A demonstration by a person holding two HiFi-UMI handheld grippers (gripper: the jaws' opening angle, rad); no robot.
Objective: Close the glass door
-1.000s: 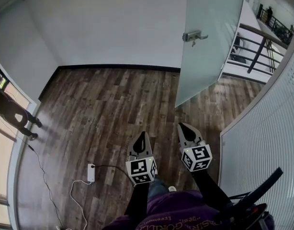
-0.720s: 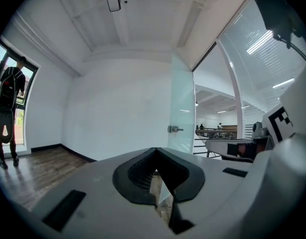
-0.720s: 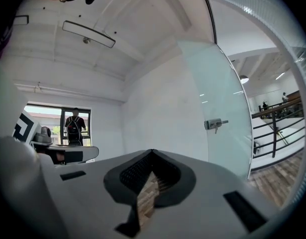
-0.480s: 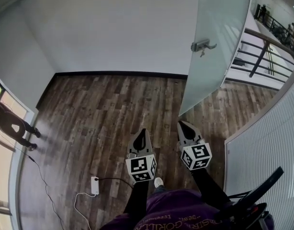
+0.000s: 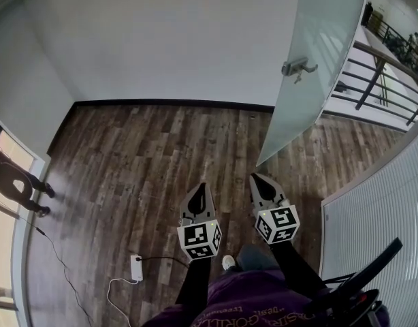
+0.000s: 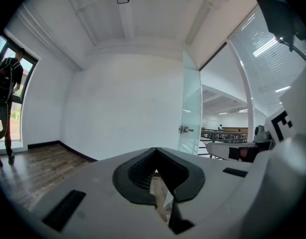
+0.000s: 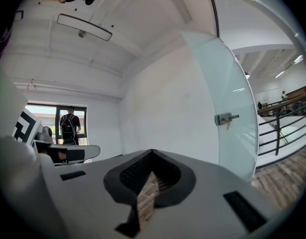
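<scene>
The frosted glass door (image 5: 318, 53) stands swung open at the upper right of the head view, its metal lever handle (image 5: 299, 67) facing the room. My left gripper (image 5: 201, 187) and right gripper (image 5: 254, 178) hang side by side over the wood floor, well short of the door, both shut and empty. In the left gripper view the door (image 6: 191, 103) and handle (image 6: 184, 129) lie ahead to the right of the shut gripper (image 6: 155, 150). In the right gripper view the door (image 7: 225, 88) and handle (image 7: 224, 118) are closer, right of the shut gripper (image 7: 152, 152).
A white wall (image 5: 168, 39) runs across ahead, with a dark baseboard. A power strip (image 5: 136, 268) with a cable lies on the floor at the lower left. A person (image 5: 18, 182) stands by the left window. A railing (image 5: 382, 80) lies beyond the doorway; a white slatted panel (image 5: 379, 216) stands at right.
I have moved forward over the floor: the power strip slid down the view and the door handle shifted right and lower. Both grippers stayed shut, side by side.
</scene>
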